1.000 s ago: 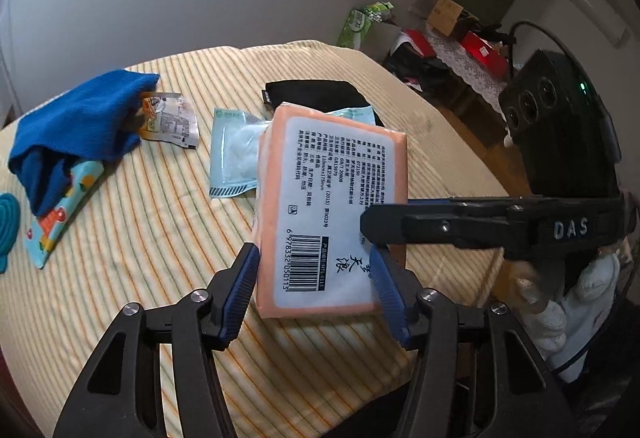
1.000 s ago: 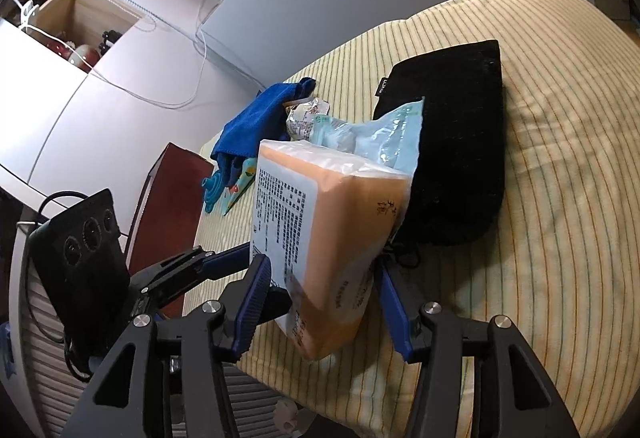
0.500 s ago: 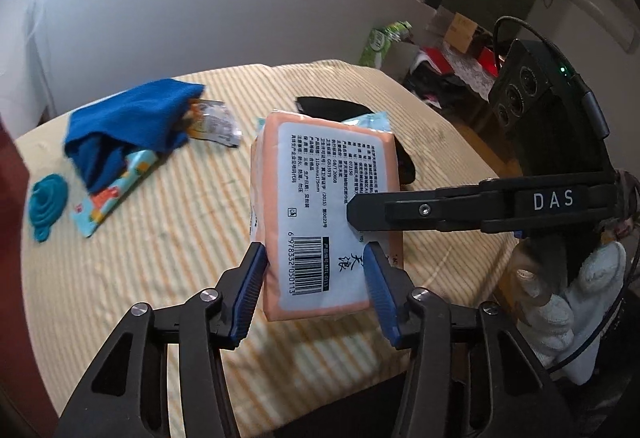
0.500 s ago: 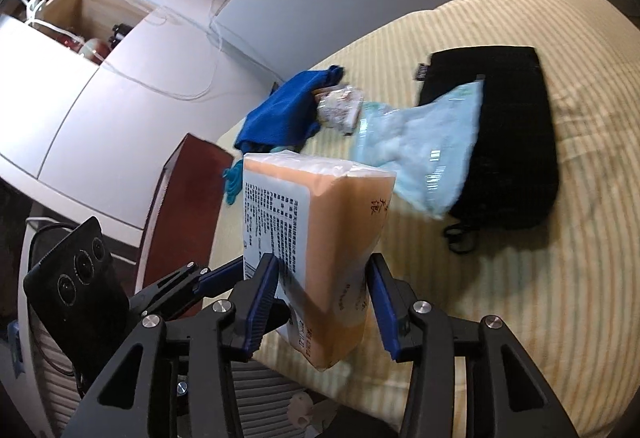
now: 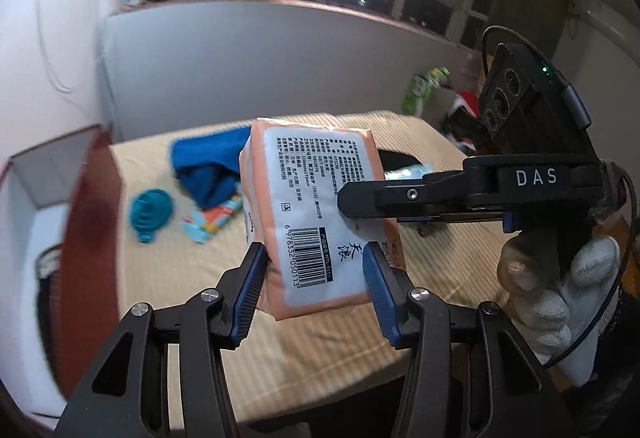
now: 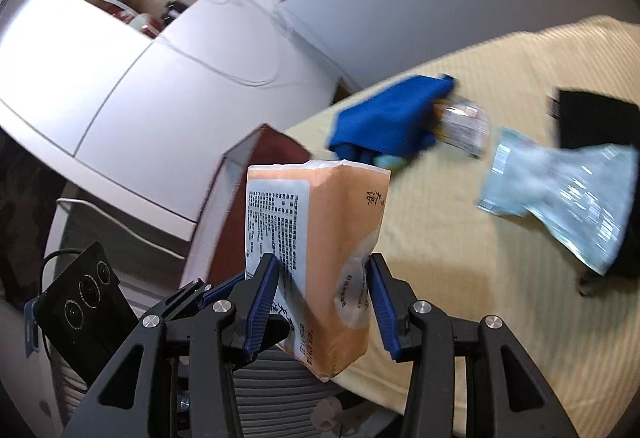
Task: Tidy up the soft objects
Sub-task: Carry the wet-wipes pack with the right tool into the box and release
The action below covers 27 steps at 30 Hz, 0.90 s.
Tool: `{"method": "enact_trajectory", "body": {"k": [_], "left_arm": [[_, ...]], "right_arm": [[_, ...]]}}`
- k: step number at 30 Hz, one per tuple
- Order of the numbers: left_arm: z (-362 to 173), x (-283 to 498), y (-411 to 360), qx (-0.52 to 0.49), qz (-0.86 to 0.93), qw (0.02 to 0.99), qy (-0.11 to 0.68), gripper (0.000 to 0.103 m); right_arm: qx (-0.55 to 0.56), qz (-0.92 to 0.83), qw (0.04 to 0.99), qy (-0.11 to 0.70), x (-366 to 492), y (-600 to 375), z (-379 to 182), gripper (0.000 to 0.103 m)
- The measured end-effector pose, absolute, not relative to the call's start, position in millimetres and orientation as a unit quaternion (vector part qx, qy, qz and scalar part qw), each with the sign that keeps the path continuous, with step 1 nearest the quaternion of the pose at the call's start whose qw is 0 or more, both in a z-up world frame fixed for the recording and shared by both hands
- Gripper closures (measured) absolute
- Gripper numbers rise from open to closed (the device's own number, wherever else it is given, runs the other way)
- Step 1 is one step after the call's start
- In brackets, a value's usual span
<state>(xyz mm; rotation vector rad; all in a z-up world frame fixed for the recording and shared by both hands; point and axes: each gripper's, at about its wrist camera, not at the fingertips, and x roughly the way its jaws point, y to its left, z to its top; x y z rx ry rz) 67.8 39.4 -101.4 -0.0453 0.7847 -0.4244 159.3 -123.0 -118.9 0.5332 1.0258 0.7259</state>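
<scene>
An orange tissue pack point(image 5: 316, 214) with a white label and barcode is held in the air above the striped table point(image 5: 320, 354). My left gripper point(image 5: 314, 286) is shut on its lower end. My right gripper point(image 6: 322, 298) is shut on the same pack point(image 6: 320, 238); its black finger point(image 5: 400, 196) crosses the pack from the right in the left wrist view. On the table lie a blue towel point(image 5: 208, 166), a teal silicone funnel point(image 5: 151, 214), a colourful pouch point(image 5: 212, 218), a light blue wipes packet point(image 6: 560, 194) and a black pouch point(image 6: 592, 118).
A dark red box point(image 5: 80, 238) with a white inside stands at the table's left edge, also in the right wrist view point(image 6: 224, 214). A crinkled snack wrapper point(image 6: 460, 126) lies by the towel. A white cabinet point(image 6: 120, 78) and grey panel stand behind.
Both grippers have lifted the tissue pack higher and carried it left, toward the dark red box. The table items now sit farther away in both views.
</scene>
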Motion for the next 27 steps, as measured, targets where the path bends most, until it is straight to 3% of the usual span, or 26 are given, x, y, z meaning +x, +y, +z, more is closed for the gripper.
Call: {"method": "enact_trajectory", "body": {"k": [13,27], "left_arm": [[-59.8,46.3,141.6,-0.047,-0.105,0.936,0.333,0.055],[-93.4,28.5,221.3,-0.086,-0.016,0.927,0.366,0.055]], "right_arm": [[0.178,0.435,0.763,0.444,179.8,3.5,-55.9,0.061],[0.142,0.484,0.707,0.497,187.9,107.3,-84.0,0.062]]}}
